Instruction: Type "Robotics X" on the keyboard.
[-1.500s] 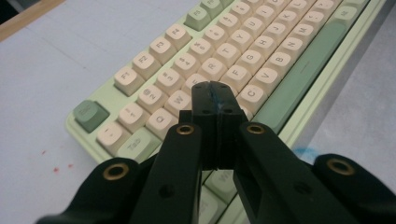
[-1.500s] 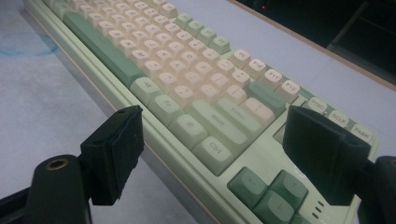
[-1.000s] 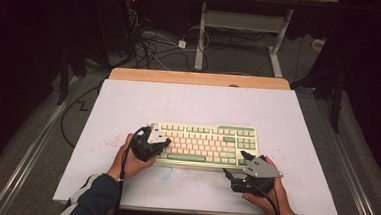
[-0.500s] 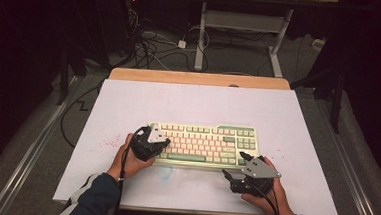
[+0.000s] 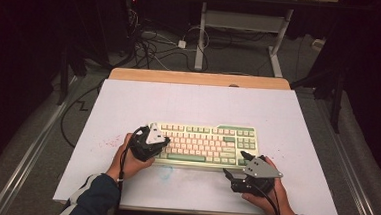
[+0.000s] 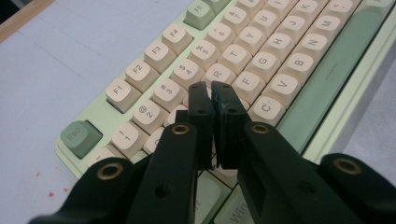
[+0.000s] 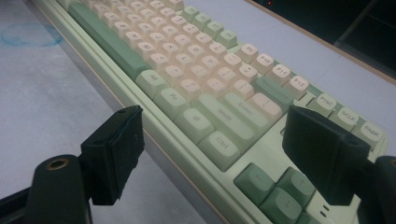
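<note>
— What carries it all?
— A white worktop [image 5: 128, 103] with a wooden far edge.
— And on it?
— A cream-and-green keyboard [image 5: 204, 143], near the front; red specks and a blue scribble beside.

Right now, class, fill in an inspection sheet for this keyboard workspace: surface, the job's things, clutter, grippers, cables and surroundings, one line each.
Surface: white table top with a wooden strip along the far edge; faint red specks and a blue scribble near the front.
Job's things: keyboard, cream and green keys, lying flat across the middle.
Clutter: nothing seen.
Grippers: left gripper shut, tips over the keys near R and the key beside it, whether they press a key cannot be told; right gripper open, at the keyboard's right front corner, nothing between its jaws.
Cables: a black cable trails from the left gripper; more tangled on the floor behind.
Surroundings: dark room, a desk frame beyond the table.
</note>
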